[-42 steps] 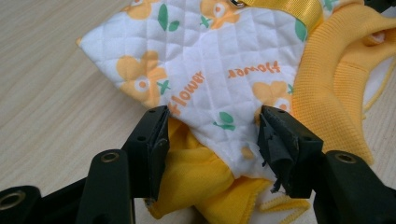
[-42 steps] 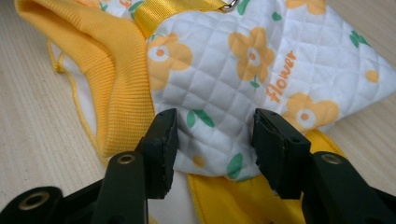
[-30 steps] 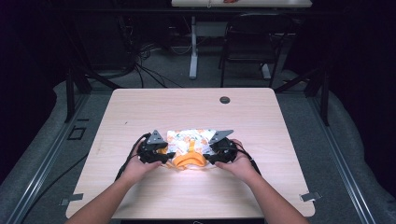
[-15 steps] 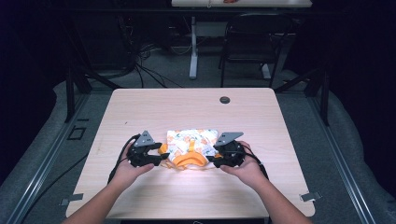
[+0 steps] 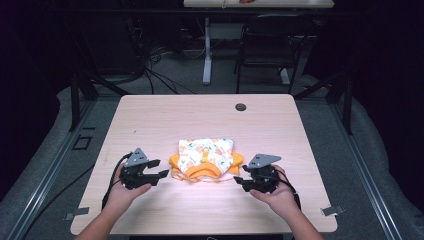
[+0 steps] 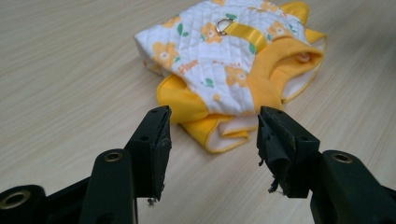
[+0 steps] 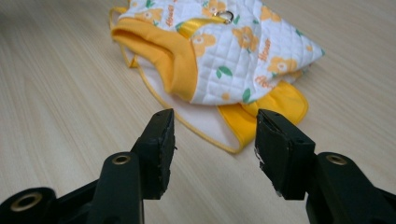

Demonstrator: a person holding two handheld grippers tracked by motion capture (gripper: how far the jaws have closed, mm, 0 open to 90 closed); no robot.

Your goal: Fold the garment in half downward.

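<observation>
High view, folded floral garment (image 5: 206, 159) between left gripper (image 5: 159, 169) and right gripper (image 5: 239, 181), both gaping, empty, black grommet (image 5: 241, 107) beyond

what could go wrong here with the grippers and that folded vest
Both jaws stand open and apart from the vest, so nothing pins the fold; its yellow flaps may spring loose. If the left gripper or right gripper goes back in, a jaw could snag the metal ring or strap and drag the vest across the smooth table, undoing the fold.
</observation>
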